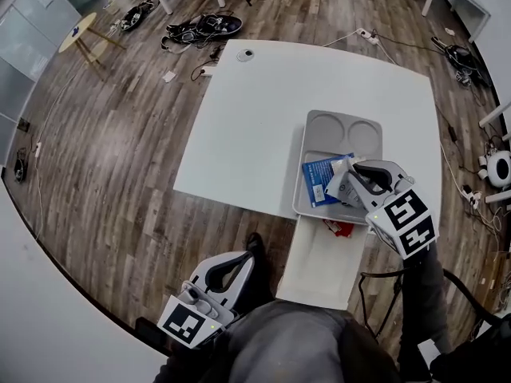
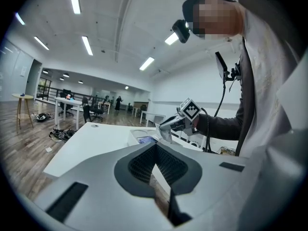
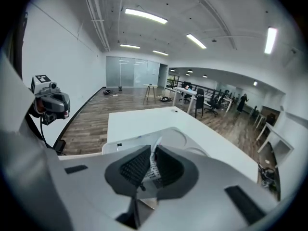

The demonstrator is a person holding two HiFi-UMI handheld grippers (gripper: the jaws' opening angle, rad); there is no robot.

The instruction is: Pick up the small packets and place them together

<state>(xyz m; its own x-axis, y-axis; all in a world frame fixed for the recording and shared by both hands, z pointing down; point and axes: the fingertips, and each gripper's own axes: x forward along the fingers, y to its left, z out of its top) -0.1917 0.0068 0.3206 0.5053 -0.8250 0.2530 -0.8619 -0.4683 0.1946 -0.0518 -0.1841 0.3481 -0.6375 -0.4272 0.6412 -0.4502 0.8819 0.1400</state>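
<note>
A grey compartment tray [image 1: 363, 130] lies on the white table [image 1: 263, 118], and a blue packet [image 1: 318, 179] rests in its near section. Over that section my right gripper [image 1: 349, 183] is shut on a small white packet [image 1: 338, 188]. The right gripper view shows the printed packet [image 3: 154, 170] pinched between the jaws [image 3: 151, 153]. A red packet [image 1: 338, 228] lies on a white box just below the tray's near edge. My left gripper [image 1: 214, 287] hangs off the table by the person's body. Its jaws [image 2: 156, 146] are shut with nothing between them.
The white box [image 1: 319, 270] juts out from the table's near edge under the tray. A small round object [image 1: 245, 54] sits at the table's far corner. Cables and bags [image 1: 200, 29] lie on the wooden floor beyond. A chair frame [image 1: 383, 294] stands at the lower right.
</note>
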